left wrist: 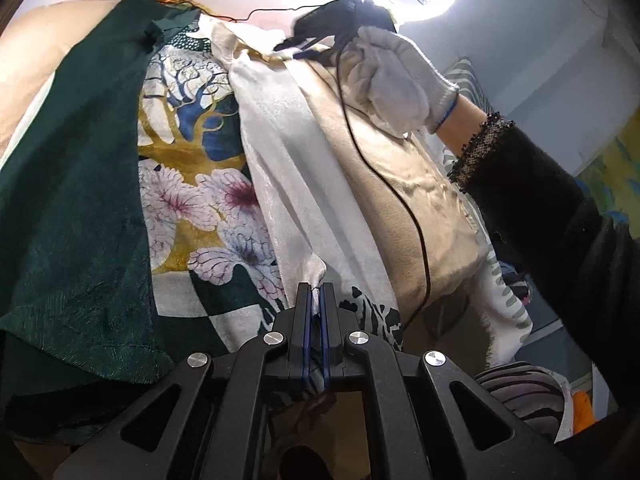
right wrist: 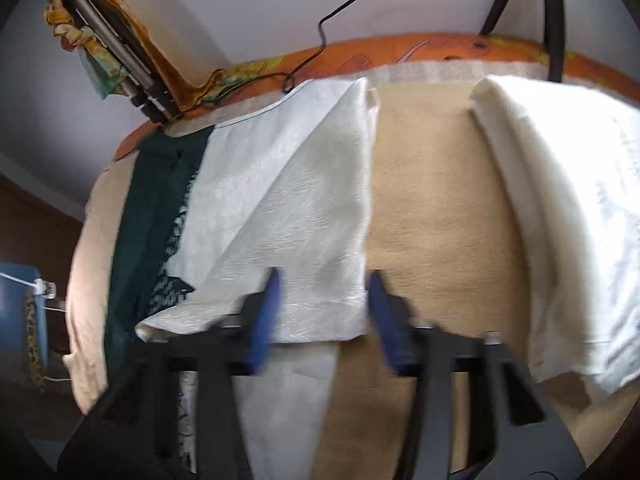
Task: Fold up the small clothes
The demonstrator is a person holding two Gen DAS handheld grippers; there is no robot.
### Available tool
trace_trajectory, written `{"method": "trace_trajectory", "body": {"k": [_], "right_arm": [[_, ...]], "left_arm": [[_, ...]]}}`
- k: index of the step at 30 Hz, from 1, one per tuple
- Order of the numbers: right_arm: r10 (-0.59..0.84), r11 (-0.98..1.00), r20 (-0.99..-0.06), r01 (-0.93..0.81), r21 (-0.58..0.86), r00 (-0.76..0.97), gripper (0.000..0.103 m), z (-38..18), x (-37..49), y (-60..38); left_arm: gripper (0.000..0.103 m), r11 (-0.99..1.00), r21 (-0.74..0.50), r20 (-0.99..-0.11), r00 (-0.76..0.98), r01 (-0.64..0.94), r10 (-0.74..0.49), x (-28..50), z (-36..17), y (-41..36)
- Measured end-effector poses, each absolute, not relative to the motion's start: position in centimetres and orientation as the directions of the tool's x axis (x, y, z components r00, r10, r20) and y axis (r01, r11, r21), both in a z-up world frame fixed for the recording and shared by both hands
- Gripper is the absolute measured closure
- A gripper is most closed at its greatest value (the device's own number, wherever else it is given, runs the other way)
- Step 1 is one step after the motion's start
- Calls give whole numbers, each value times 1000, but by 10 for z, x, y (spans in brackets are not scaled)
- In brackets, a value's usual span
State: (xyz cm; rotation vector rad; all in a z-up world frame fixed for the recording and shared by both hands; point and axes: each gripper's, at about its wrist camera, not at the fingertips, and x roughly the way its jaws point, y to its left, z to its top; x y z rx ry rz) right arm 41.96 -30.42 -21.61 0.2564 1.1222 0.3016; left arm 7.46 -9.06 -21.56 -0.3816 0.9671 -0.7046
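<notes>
Left hand-held gripper (left wrist: 317, 292) pinches white cloth (left wrist: 304, 184); right hand-held gripper (right wrist: 322, 280) gapes wide.

Two grippers: the left gripper (left wrist: 316, 296), jaws pinched on a corner of white cloth (left wrist: 296, 184), and the right gripper (right wrist: 322, 300), jaws spread. One gloved hand (left wrist: 394, 80). One green patterned garment (left wrist: 192, 168) left of the jaws. One folded white cloth (right wrist: 560, 208) right of them. One tripod (right wrist: 116, 52).
</notes>
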Motion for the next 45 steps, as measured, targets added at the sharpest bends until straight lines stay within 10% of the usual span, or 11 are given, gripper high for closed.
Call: {"method": "trace_trajectory", "body": {"k": [9, 19, 23, 33, 37, 45], "right_arm": [[385, 923, -786, -213, 322, 483, 96, -137, 449, -246], [276, 955, -858, -220, 196, 433, 96, -201, 505, -156], [295, 951, -866, -209, 226, 403, 73, -199, 498, -164], [416, 908, -746, -197, 369, 520, 63, -97, 306, -267], [424, 905, -745, -209, 371, 515, 63, -116, 187, -275], [317, 948, -810, -163, 271, 493, 63, -199, 49, -260]], "left_arm": [[101, 700, -615, -594, 372, 363, -714, 76, -217, -78], [101, 717, -609, -609, 379, 339, -697, 78, -218, -70], [101, 724, -598, -615, 383, 343, -689, 77, -215, -69], [93, 722, -551, -589, 418, 418, -691, 47, -178, -44], [75, 758, -498, -608, 454, 422, -652, 30, -163, -16], [73, 869, -400, -693, 524, 290, -494, 41, -166, 31]]}}
